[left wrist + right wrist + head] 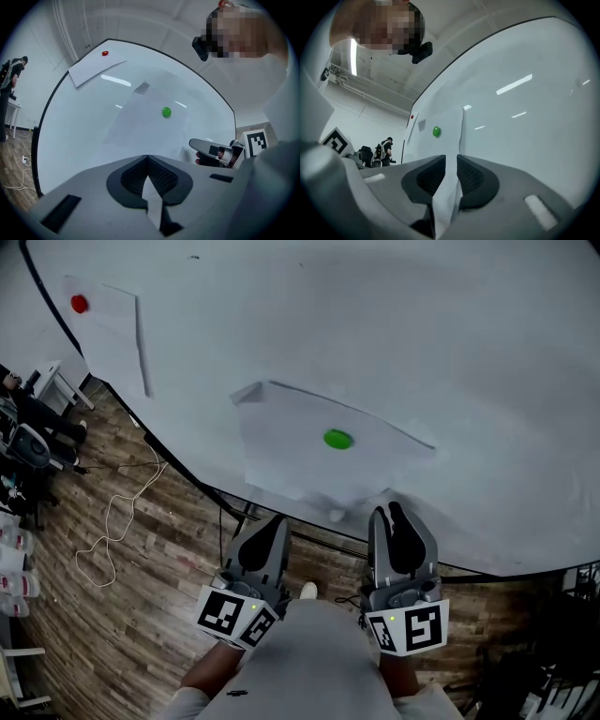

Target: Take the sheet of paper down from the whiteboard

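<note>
A white sheet of paper (300,442) hangs on the whiteboard (469,352), pinned by a green magnet (337,439). Its lower edge curls off the board toward me. My left gripper (272,523) is shut on the sheet's lower left part; in the left gripper view the paper (140,117) runs into the closed pads (157,176) below the green magnet (166,112). My right gripper (392,514) holds the lower right part. In the right gripper view the paper (447,140) passes between its pads (471,176), under the green magnet (436,131).
A second sheet (112,329) with a red magnet (80,304) hangs at the board's upper left. Below the board's black lower edge (202,486) lies a wooden floor with a white cable (112,521). A seated person and chairs (28,427) are at the far left.
</note>
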Demonstrator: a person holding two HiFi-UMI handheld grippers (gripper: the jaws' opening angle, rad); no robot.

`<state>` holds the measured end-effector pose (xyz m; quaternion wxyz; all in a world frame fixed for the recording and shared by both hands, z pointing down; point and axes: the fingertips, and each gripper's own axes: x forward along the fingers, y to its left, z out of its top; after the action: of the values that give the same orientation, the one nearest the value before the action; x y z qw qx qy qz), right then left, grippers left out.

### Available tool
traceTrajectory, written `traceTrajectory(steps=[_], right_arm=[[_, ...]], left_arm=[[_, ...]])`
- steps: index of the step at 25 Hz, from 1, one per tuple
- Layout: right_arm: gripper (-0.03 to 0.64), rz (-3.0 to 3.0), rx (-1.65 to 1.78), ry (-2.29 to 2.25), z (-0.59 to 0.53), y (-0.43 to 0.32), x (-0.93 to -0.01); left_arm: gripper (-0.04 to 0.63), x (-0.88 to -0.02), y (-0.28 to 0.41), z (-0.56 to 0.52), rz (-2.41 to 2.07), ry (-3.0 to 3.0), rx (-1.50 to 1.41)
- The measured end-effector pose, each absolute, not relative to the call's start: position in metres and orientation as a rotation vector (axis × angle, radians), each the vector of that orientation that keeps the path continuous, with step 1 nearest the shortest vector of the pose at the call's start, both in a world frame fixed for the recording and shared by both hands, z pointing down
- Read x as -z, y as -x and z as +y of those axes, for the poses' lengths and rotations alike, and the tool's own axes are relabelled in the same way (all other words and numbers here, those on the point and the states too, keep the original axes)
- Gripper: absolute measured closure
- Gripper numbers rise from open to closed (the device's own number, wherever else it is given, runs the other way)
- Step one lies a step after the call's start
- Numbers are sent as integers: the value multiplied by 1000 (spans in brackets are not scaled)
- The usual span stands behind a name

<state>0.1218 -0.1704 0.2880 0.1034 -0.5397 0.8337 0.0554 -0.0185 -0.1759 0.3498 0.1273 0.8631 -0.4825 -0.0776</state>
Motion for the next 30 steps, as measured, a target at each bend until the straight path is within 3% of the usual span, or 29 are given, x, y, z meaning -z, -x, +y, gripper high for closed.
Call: traceTrajectory(steps=[22, 26, 30], right_arm=[[543, 2460, -107, 1643, -198, -123, -264], [603, 2448, -106, 1662, -201, -126, -263], [606, 2439, -98, 1651, -202, -127, -262]], left_arm=[[589, -337, 21, -171, -1433, -2519, 279], [589, -333, 18, -172, -1431, -2531, 280], [589, -329, 13, -176, -1422, -2546, 275]])
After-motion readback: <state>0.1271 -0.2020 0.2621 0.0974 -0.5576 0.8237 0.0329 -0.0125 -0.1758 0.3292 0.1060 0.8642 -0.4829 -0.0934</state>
